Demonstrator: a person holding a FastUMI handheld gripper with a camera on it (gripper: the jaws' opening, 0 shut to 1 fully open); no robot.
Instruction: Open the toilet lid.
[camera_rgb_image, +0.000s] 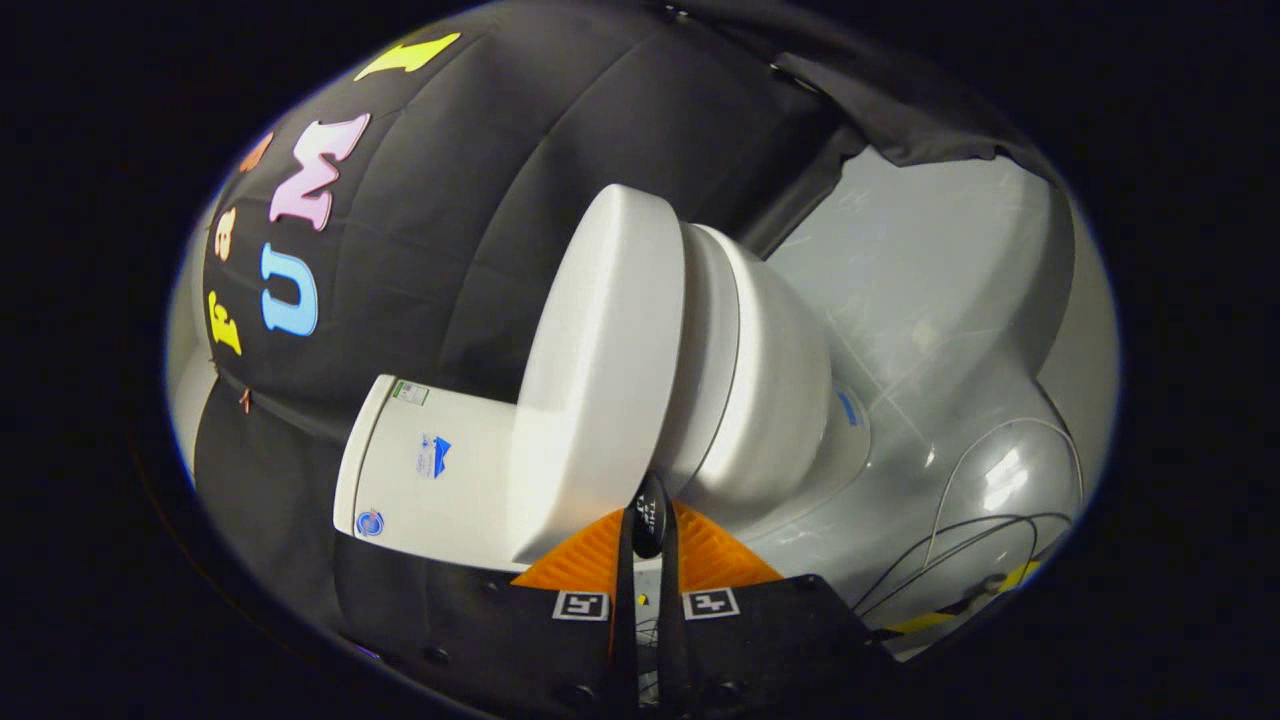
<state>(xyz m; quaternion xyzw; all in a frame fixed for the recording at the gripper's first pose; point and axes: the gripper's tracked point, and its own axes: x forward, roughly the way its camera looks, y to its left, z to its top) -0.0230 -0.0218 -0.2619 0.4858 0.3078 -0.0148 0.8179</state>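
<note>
Toilet (760, 400) fills the space just ahead of the fingers, tilted in the view, its lid (600, 370) seemingly shut flat on the seat and bowl, with the tank (430, 480) joined behind. Gripper (648, 520) fingers are pressed together, tips at the lid's rim, though contact is hard to judge. Grey floor (930, 300) lies open beyond the bowl, with thin cables (985, 535) near the base.

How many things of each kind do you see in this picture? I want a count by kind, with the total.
White ceramic toilet with white plastic lid and white cistern: 1
Hand-held gripper, fingers close together at the lid's edge: 1
Thin dark cables on the grey floor: 2 at least
Total: 4
</note>
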